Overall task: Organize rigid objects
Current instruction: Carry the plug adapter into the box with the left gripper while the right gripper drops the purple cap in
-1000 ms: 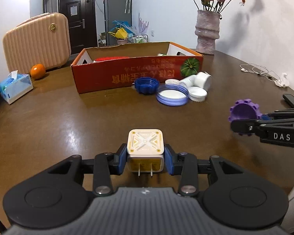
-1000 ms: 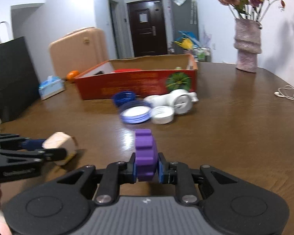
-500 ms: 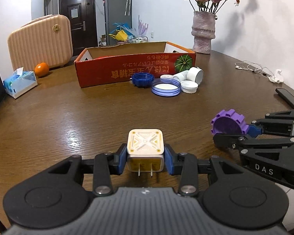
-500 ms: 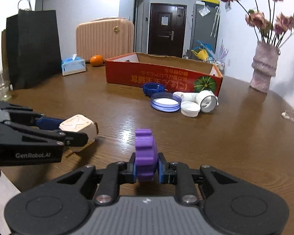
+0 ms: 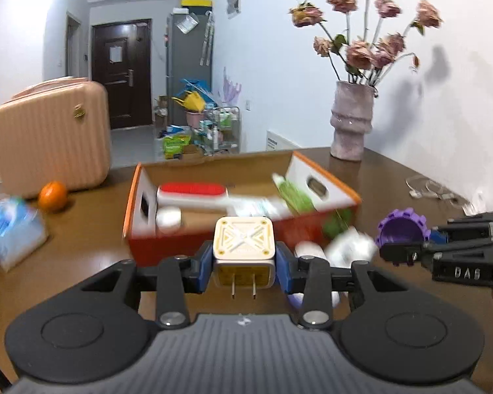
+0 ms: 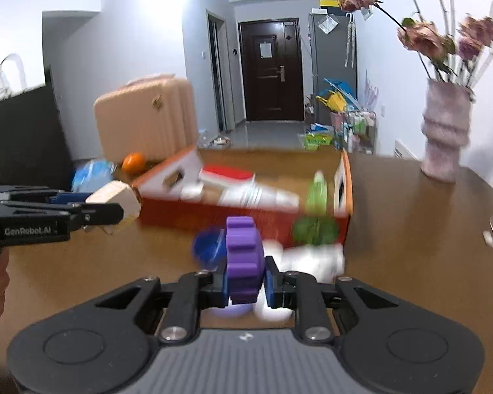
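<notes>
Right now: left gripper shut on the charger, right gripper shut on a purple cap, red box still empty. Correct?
Not quite. The box is not empty: the left wrist view shows a red-and-white item, a white tube and something green lying in it. The rest holds: the left gripper is shut on the charger, the right gripper on the purple cap.

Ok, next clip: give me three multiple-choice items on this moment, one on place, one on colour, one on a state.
1. Where is the orange fruit?
A. inside the box
B. on the table beside the suitcase
C. in the vase

2. What colour is the cap in the right gripper?
A. purple
B. white
C. green

3. The left gripper is:
A. open and empty
B. shut on the plug adapter
C. out of view

Answers:
1 B: the orange lies on the table by the suitcase, outside the box.
2 A: the cap in the right gripper is purple.
3 B: the left gripper clamps the plug adapter between its fingers.
</notes>
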### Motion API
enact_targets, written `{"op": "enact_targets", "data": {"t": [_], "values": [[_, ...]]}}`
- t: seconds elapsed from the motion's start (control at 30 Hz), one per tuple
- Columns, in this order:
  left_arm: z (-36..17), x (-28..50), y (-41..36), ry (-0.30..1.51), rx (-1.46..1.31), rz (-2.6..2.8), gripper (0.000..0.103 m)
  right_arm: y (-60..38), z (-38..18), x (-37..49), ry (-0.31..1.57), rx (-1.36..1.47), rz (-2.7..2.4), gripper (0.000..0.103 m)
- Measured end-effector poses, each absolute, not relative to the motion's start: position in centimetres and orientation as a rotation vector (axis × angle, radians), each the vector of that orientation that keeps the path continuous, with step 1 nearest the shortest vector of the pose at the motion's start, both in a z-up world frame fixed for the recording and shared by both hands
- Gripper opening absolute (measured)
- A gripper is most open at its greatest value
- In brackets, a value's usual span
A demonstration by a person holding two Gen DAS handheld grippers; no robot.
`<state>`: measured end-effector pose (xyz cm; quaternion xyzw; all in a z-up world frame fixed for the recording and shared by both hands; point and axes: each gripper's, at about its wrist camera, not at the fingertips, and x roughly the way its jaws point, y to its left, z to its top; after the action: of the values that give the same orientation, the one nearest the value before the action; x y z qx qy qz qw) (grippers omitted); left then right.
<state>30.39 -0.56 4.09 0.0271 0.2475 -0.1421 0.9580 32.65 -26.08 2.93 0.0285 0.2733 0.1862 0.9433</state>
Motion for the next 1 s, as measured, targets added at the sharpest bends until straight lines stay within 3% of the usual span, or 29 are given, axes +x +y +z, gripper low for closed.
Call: {"op": "enact_targets", "data": {"t": [0.13,0.27,0.43,0.57,0.63,1.0], "values": [[5.3,40.6,-0.4,0.58,0.067,-0.298,0.039,-26.3,4.2,44.0,0.648,0.12,0.393,0.019],[3.2,49.9,-0.8,0.753,0.092,-0.273,0.039,-25.4,2.8,54.7,0.812,0.159,0.378,0.019],[0.0,55.5,-0.9,0.867,0.155,-0.245,0.04,-23.2,0.0,63.4,0.968,0.159,0.338,0.019],[-1.1,56.4,-0.7,0.876,0.164,-0.25,0.045,-21.3,-0.9,65.9,0.985,0.187,0.394,0.026],[-0.9,56.5,-0.7,0.866,0.163,-0.246,0.046,-21.0,-0.8,66.5,0.974,0.216,0.397,0.066],[4.0,53.4,0.3,0.765,0.13,-0.2,0.061,-27.2,5.6,59.6,0.811,0.142,0.292,0.064]]}}
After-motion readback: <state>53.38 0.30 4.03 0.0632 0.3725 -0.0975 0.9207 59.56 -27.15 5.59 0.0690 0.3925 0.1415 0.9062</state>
